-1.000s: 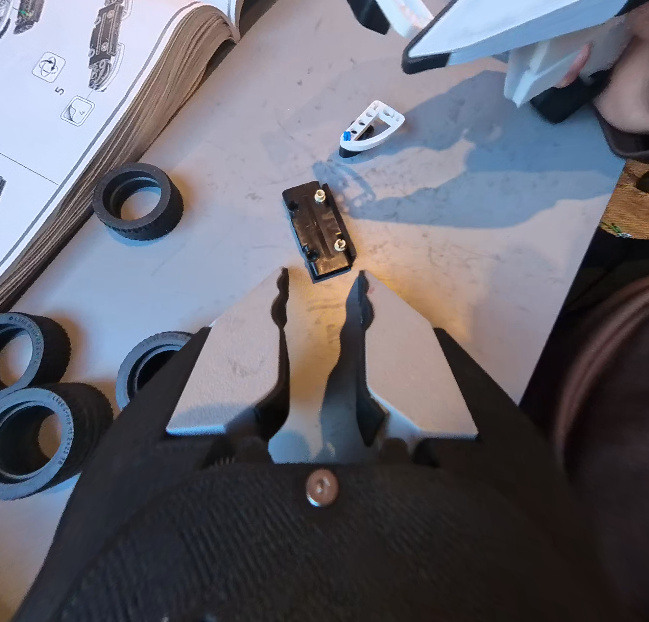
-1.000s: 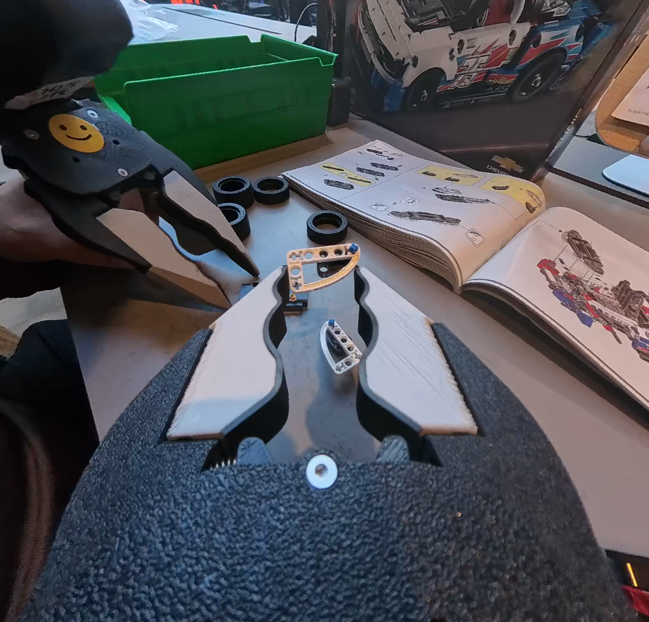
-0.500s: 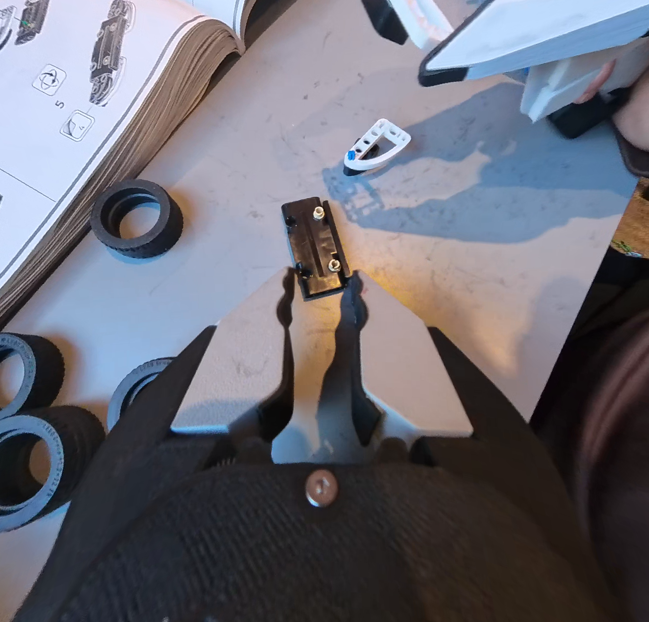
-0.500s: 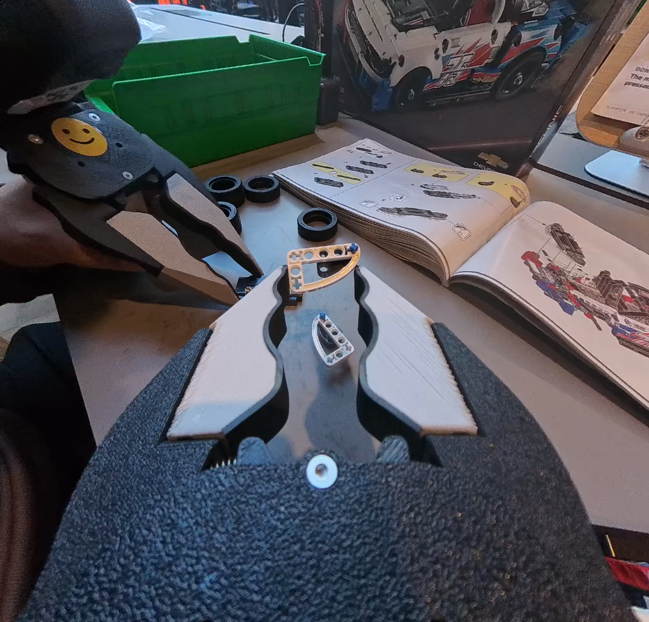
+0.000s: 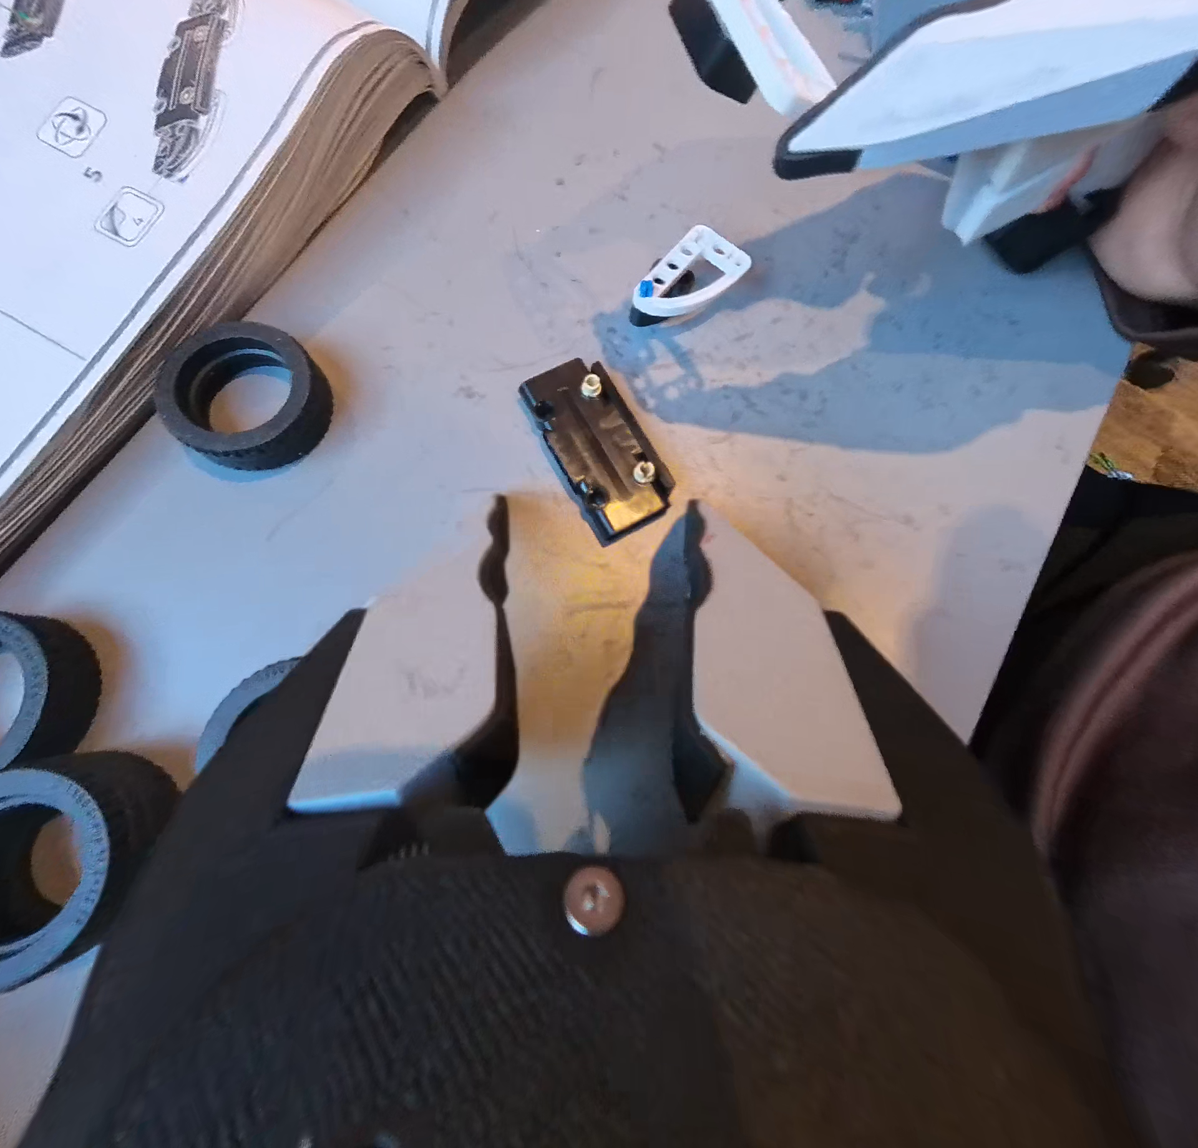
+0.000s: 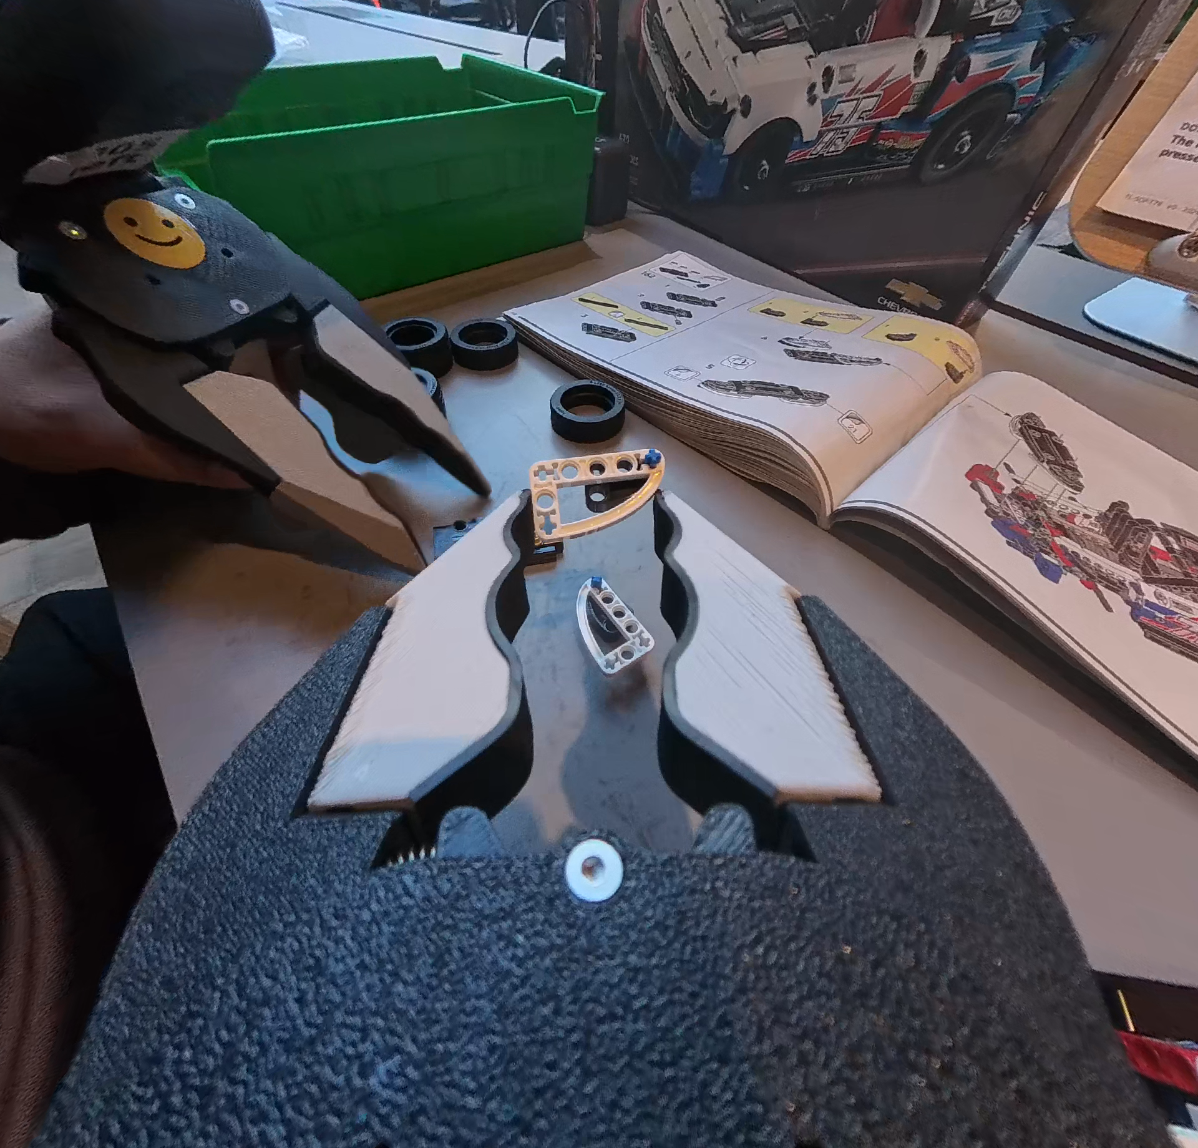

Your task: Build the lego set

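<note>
Lego set: still loose parts on the grey counter. Black block with two pale pins lies flat, angled, just ahead of your left gripper; its jaws are spread, nothing between them, tips to either side of the block's near end but not touching it. White curved panel with a blue pin sits a little beyond the block, apart from it. Your right gripper has its jaws parted as well; a tan curved panel shows right at the tips, but from the right wrist view you cannot tell whether they grip it or it merely stands between them. A second small white panel lies on the counter under that gripper. Tyre near the open instruction booklet, more tyres at lower left; green bin and the set's box at the back. Step in hand, by my reading: picking up the black block. Turn your left wrist so the jaws line up with the block's long sides, come down low, and close across the narrow width, clear of the pins. Close slowly; the block is small and smooth and will likely skid or pivot on the counter if one tip lands first. Keep the right gripper steady meanwhile.
</note>
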The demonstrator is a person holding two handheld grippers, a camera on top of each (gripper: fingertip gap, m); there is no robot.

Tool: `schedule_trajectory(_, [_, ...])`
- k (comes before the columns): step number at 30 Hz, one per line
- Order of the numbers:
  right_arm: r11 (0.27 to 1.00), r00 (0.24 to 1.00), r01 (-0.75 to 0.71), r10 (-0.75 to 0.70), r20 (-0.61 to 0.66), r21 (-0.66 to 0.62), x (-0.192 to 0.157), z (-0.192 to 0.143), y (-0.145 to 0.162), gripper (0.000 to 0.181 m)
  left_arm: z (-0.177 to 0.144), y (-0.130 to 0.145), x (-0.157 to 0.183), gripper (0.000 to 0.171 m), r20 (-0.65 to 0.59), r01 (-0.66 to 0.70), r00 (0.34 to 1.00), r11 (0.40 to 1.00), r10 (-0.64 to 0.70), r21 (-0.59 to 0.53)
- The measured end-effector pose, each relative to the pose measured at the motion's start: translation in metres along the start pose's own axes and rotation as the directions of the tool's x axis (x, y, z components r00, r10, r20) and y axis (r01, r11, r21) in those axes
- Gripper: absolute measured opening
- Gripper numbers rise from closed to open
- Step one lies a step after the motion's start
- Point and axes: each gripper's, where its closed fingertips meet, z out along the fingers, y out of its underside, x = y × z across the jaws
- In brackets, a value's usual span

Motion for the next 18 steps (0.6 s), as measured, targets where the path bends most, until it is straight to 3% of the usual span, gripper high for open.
schedule_trajectory(6, [1.0, 1.0, 0.02, -0.02, -0.005, -0.008, -0.001, 0.003, 0.0, 0.036, 0.01, -0.007, 0.001, 0.054, 0.027, -0.011, 1.0, 1.0, 0.011, -0.005])
schedule_trajectory(11, [0.998, 0.998, 0.057, -0.057, -0.01, -0.036, -0.008, 0.004, 0.004, 0.036, 0.013, -0.009, 0.004, 0.035, 0.039, -0.054, 0.998, 0.998, 0.054, -0.013])
schedule_trajectory(18, [0.956, 0.999, 0.044, -0.034, 0.037, -0.289, -0.034, 0.008, 0.042, 0.037, -0.003, 0.005, 0.009, 0.046, 0.015, -0.037, 0.999, 0.999, 0.037, -0.008])
